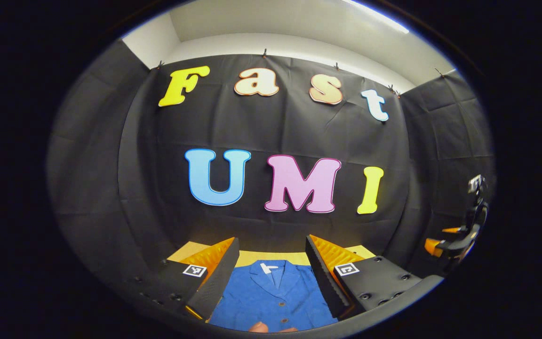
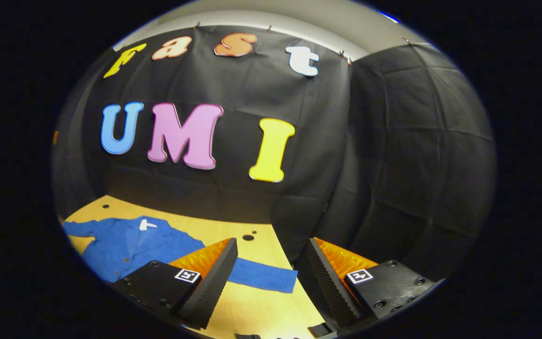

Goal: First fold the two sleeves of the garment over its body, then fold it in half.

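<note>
A blue buttoned jacket (image 1: 271,296) with a collar and white neck label lies flat on the wooden table (image 1: 252,257). My left gripper (image 1: 271,289) hangs open above its chest, with nothing between its fingers. In the right gripper view the jacket (image 2: 130,247) lies at the lower left, and one sleeve (image 2: 261,280) stretches out flat across the table (image 2: 252,306). My right gripper (image 2: 264,282) is open above that sleeve's cuff end, holding nothing. The right gripper (image 1: 459,235) also shows at the far right of the left gripper view.
Black cloth walls close the booth behind and on both sides. The table top has a few small holes (image 2: 248,238) near the back. A fingertip (image 1: 258,326) shows at the bottom edge of the left gripper view.
</note>
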A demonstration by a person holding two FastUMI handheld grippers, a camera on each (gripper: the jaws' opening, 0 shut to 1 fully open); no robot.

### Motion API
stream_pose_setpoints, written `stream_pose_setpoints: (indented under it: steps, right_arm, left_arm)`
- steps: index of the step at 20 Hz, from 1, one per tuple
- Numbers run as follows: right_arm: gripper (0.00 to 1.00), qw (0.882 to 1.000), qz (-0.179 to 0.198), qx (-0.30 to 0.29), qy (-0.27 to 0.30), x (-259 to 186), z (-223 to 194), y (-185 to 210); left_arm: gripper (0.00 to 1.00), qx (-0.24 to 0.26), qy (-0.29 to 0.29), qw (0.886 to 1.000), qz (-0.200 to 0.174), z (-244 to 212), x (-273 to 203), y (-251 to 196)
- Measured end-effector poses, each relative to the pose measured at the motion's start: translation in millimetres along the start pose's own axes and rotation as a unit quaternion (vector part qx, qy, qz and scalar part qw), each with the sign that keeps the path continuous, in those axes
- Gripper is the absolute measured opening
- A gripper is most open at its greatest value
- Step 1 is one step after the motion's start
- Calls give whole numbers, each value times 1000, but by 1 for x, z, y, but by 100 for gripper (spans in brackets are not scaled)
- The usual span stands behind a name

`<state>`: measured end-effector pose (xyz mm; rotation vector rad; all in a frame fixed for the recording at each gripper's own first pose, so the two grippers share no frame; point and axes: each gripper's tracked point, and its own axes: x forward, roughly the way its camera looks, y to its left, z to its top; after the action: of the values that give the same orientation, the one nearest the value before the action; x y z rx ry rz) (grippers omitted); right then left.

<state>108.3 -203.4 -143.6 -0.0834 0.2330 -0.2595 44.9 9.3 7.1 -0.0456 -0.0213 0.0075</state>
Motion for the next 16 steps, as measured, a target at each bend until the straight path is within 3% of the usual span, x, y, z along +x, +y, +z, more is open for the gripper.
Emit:
stream_pose_setpoints:
  steps: [3,7,12,16]
  right_arm:
    - [96,998,11,25,57,48,-50,-11]
    - [96,990,9,49,131,106,-118,-29]
    - [98,962,2,109,251,152,-212,-43]
    - [98,941,0,118,317,174,-257,-45]
  left_arm:
    - [81,5,-2,1000,29,6,15,-7]
    - [80,9,-2,999,35,12,38,-37]
    - [81,15,21,998,62,4,62,-56]
    - [81,8,37,996,81,-3,73,-61]
